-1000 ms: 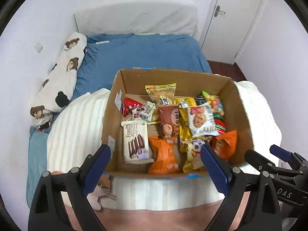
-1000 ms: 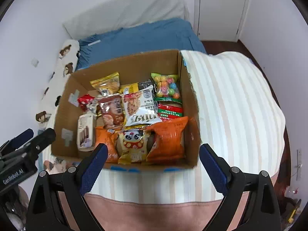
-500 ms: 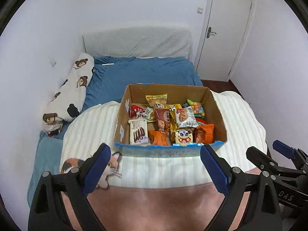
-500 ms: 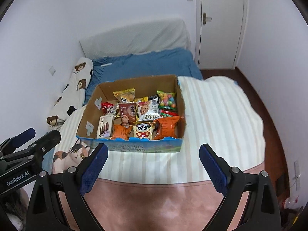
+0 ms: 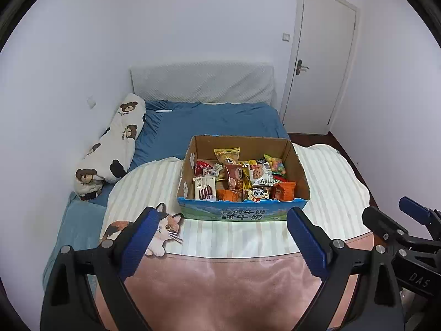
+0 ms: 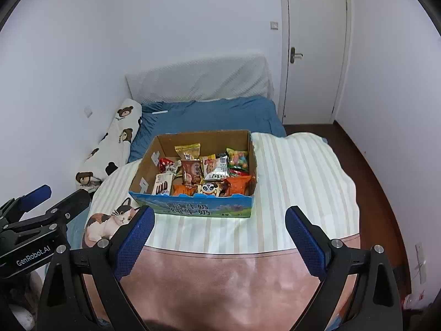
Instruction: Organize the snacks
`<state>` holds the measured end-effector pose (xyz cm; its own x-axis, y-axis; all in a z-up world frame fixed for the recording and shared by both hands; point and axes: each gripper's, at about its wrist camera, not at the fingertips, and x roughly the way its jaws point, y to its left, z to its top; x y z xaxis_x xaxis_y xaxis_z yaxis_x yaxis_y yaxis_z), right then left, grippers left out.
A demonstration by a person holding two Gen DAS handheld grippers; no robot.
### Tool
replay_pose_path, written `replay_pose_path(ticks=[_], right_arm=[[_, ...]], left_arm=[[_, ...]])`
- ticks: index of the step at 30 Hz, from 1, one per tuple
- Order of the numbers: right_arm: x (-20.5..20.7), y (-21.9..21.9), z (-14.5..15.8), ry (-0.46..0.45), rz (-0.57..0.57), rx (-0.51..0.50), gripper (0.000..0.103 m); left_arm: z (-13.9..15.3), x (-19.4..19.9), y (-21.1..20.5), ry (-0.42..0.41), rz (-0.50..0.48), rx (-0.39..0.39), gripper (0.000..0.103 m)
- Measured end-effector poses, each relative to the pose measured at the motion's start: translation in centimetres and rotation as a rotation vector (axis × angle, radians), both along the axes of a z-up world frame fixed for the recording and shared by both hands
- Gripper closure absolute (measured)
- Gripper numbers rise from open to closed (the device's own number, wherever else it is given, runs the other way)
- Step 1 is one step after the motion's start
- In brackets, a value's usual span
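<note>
The bed [image 5: 209, 121] carries a striped blanket [image 5: 325, 182], on which sits the cardboard box [image 5: 242, 212] with the snacks [image 5: 242, 176] heaped inside, lower packets hidden. Left gripper [image 5: 220, 242] and right gripper [image 6: 217, 237] hover near, jaws spread, empty, their handles cut off.

Snack packets [image 5: 242, 175] fill open cardboard box [image 5: 241, 213].
</note>
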<state>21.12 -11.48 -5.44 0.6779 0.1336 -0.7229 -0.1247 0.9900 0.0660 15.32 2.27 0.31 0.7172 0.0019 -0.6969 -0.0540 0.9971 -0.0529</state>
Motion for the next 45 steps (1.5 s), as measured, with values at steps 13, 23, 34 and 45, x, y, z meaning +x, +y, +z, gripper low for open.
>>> replay_pose_path(ticks=[13,23,34,45], right_arm=[[-2.0,-0.4,1.8,-0.046,-0.002,-0.005,0.0],[1.9,-0.5,0.5,-0.058,-0.065,-0.018,0.0],[9.4,-0.8,-3.8,0.014,-0.137,-0.028,0.0],[13.9,-1.3,-8.8,0.105,-0.18,-0.058,0.0]], left_arm=[[1.2,-1.1,-0.1,-0.055,0.017,0.01,0.0],[-1.0,2.2,-0.3,-0.023,0.034,0.017,0.0],[-4.5,9.5,-0.1,0.065,0.037,0.03,0.0],[-7.9,14.1,-0.4,0.149,0.018,0.048,0.0]])
